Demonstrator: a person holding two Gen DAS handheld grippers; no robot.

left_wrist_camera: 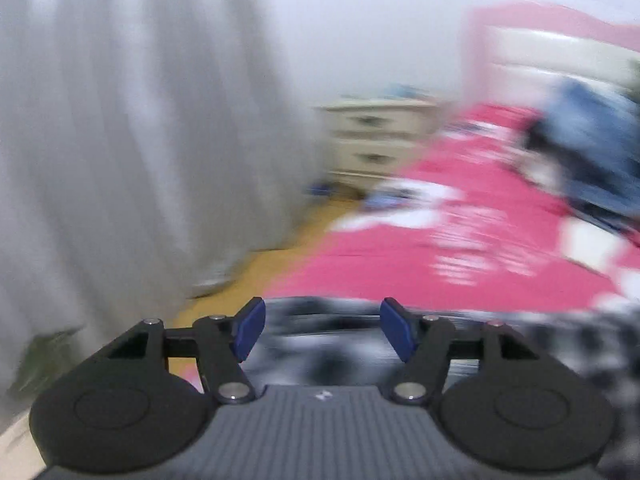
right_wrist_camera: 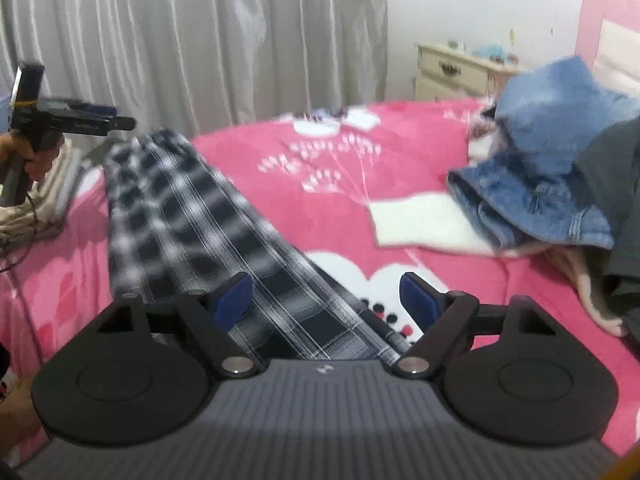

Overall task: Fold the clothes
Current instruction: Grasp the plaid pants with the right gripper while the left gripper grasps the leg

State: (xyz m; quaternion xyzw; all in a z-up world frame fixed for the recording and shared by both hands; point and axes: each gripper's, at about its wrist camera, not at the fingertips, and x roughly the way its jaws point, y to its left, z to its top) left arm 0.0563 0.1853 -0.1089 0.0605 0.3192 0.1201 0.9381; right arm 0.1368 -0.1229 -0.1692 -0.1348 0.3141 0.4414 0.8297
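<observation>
A black-and-white plaid garment [right_wrist_camera: 192, 208] lies folded into a long strip on the pink blanket [right_wrist_camera: 320, 216]. It runs from the far left toward me. My right gripper [right_wrist_camera: 326, 300] hovers over its near end, open, with the cloth below the blue pads and not pinched. In the blurred left wrist view my left gripper [left_wrist_camera: 324, 328] is open, with smeared plaid cloth [left_wrist_camera: 332, 344] beneath it and nothing between the pads. The right wrist view also shows the left gripper [right_wrist_camera: 120, 122], raised at the far left in a person's hand [right_wrist_camera: 38, 160], above the strip's far end.
Blue denim clothes [right_wrist_camera: 552, 168] and a dark grey garment [right_wrist_camera: 616, 184] are piled at the right of the bed. A cream nightstand [right_wrist_camera: 452, 72] stands behind it beside grey curtains [right_wrist_camera: 200, 40]. Beige fabric [right_wrist_camera: 40, 200] lies at the bed's left edge. Wooden floor [left_wrist_camera: 256, 272] shows left of the bed.
</observation>
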